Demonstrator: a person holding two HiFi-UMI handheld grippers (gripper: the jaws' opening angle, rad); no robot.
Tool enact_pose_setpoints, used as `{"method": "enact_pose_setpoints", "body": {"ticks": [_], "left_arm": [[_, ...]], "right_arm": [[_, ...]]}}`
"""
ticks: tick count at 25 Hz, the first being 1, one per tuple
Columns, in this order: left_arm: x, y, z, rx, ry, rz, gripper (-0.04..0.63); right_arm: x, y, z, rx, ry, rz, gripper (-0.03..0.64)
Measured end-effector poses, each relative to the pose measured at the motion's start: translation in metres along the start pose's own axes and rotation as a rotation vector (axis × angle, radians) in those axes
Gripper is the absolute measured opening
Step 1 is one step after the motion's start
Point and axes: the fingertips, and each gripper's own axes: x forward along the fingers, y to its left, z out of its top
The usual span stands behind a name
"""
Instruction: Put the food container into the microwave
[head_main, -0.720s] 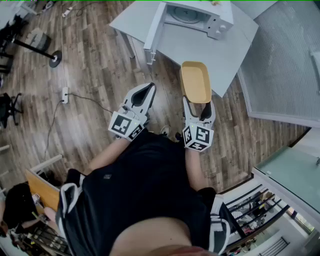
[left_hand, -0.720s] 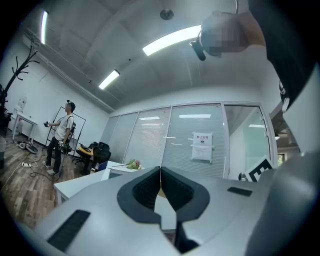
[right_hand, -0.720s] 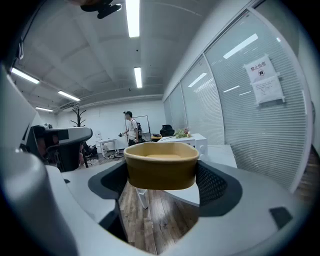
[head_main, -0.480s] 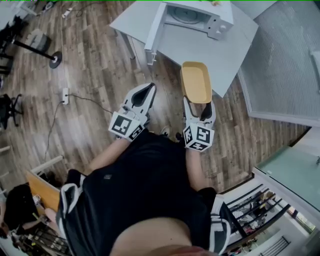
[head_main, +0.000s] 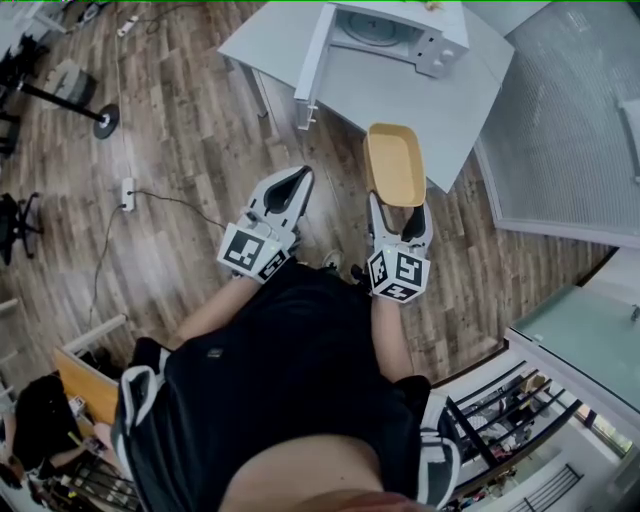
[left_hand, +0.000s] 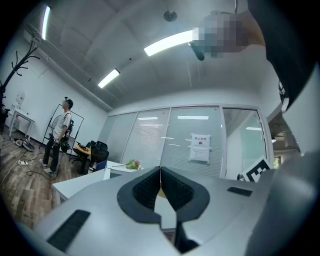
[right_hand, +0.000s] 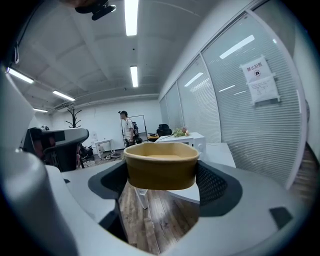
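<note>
A tan, empty food container (head_main: 394, 163) (right_hand: 161, 165) is held out in front of me over the near corner of the white table (head_main: 440, 110). My right gripper (head_main: 397, 212) (right_hand: 161, 180) is shut on its near end. The white microwave (head_main: 385, 32) (right_hand: 186, 139) stands on the table's far part with its door (head_main: 308, 62) swung open to the left; its turntable shows inside. My left gripper (head_main: 292, 186) (left_hand: 160, 189) hangs beside the right one over the wooden floor, jaws shut together with nothing between them.
A table leg (head_main: 258, 95) drops at the table's left edge. A power strip and cable (head_main: 129, 190) lie on the floor to the left. A glass partition (head_main: 570, 120) runs along the right. A person (left_hand: 59, 131) (right_hand: 128, 128) stands far across the room.
The container and right gripper have shifted slightly forward and right toward the table. The left gripper has stayed where it was.
</note>
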Motion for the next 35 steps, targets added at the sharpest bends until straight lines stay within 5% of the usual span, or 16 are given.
{"method": "enact_pose_setpoints", "body": {"ticks": [15, 28, 35], "left_arm": [[0.029, 0.046, -0.021, -0.043, 0.046, -0.037, 0.023], [0.204, 0.038, -0.02, -0.006, -0.029, 0.141, 0.023], [0.258, 0.044, -0.018, 0.01, -0.061, 0.219, 0.023]], "right_arm": [[0.061, 0.0, -0.012, 0.027, 0.022, -0.033, 0.443], [0.211, -0.124, 0.032, -0.063, 0.055, 0.131, 0.443], [0.289, -0.153, 0.027, -0.069, 0.091, 0.189, 0.443]]}}
